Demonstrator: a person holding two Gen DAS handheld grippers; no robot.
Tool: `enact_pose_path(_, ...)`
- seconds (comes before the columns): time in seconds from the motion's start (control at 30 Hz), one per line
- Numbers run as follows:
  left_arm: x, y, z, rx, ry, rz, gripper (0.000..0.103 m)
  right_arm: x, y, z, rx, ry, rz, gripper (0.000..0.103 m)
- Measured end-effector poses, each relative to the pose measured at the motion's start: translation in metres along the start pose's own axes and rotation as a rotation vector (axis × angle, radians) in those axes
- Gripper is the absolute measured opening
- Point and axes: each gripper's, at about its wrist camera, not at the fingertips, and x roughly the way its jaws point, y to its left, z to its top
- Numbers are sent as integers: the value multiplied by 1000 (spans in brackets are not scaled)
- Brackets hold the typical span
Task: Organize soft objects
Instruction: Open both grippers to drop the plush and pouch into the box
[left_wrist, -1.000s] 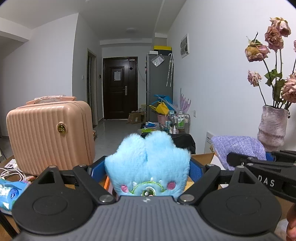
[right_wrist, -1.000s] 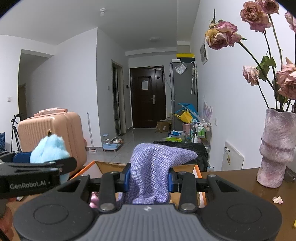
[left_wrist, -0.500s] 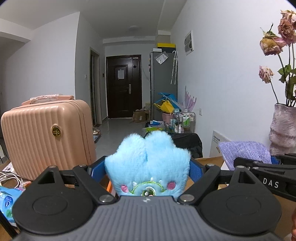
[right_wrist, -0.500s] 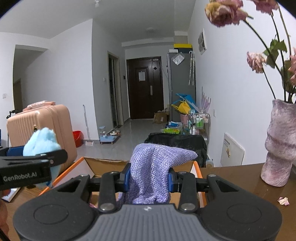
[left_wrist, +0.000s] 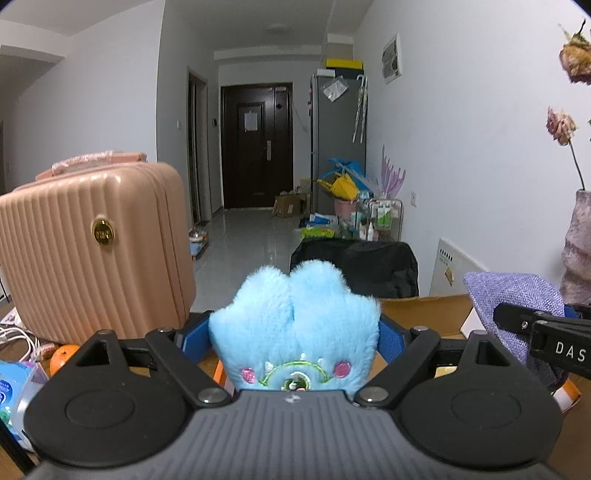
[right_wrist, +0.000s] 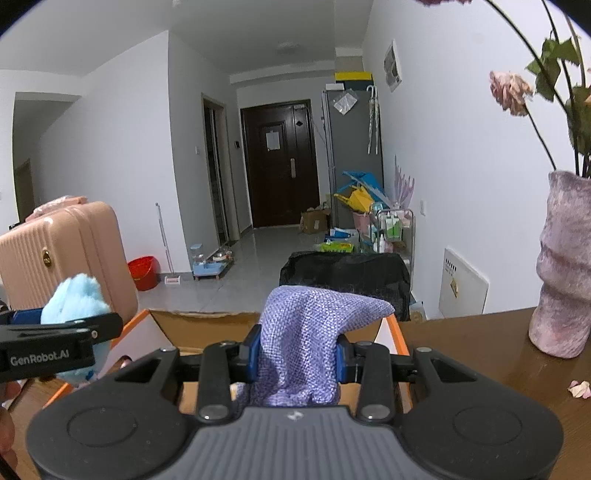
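Note:
A fluffy light-blue plush toy (left_wrist: 295, 325) with an embroidered face fills my left gripper (left_wrist: 294, 334), whose blue pads press on both its sides. A purple woven cloth (right_wrist: 306, 343) is pinched in my right gripper (right_wrist: 295, 354), its top flopping to the right. Each gripper shows in the other's view: the right gripper with the cloth (left_wrist: 517, 306) at the right edge, the left gripper with the plush (right_wrist: 74, 295) at the left edge. Both hang over an open cardboard box (right_wrist: 207, 325) with orange edges on a brown table.
A pink ribbed suitcase (left_wrist: 88, 251) stands to the left. A mottled pink vase (right_wrist: 565, 266) of dried roses stands on the table (right_wrist: 480, 362) at the right, with fallen petals near it. An orange (left_wrist: 62, 356), a blue packet (left_wrist: 11, 384) and white cables lie at the left.
Both grippers have moved forward and a little down, still gripping their loads. The box, suitcase and vase have drawn closer, and the vase has slid toward the right edge.

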Motion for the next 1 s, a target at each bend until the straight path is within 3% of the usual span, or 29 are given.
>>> enact_pose_path(0.33,9,1,-1,15,17,0,89,9,-2,-3,-3,28,-1,38)
enact_pose_path(0.47,9,2,0,13,20,-10,96,9,0,0,-14,29,-12,55)
enact_pose_path(0.53,8,2,0,13,15,-3,102,8,1,0,-21,27,-27,69)
enact_pose_path(0.7,7,6,1,-2,17,12,103,5,1,-1,-20,19,-53,102)
enact_pose_path(1.0,8,6,1,-14,28,31,103,4,-1,-2,-21,22,-71,103)
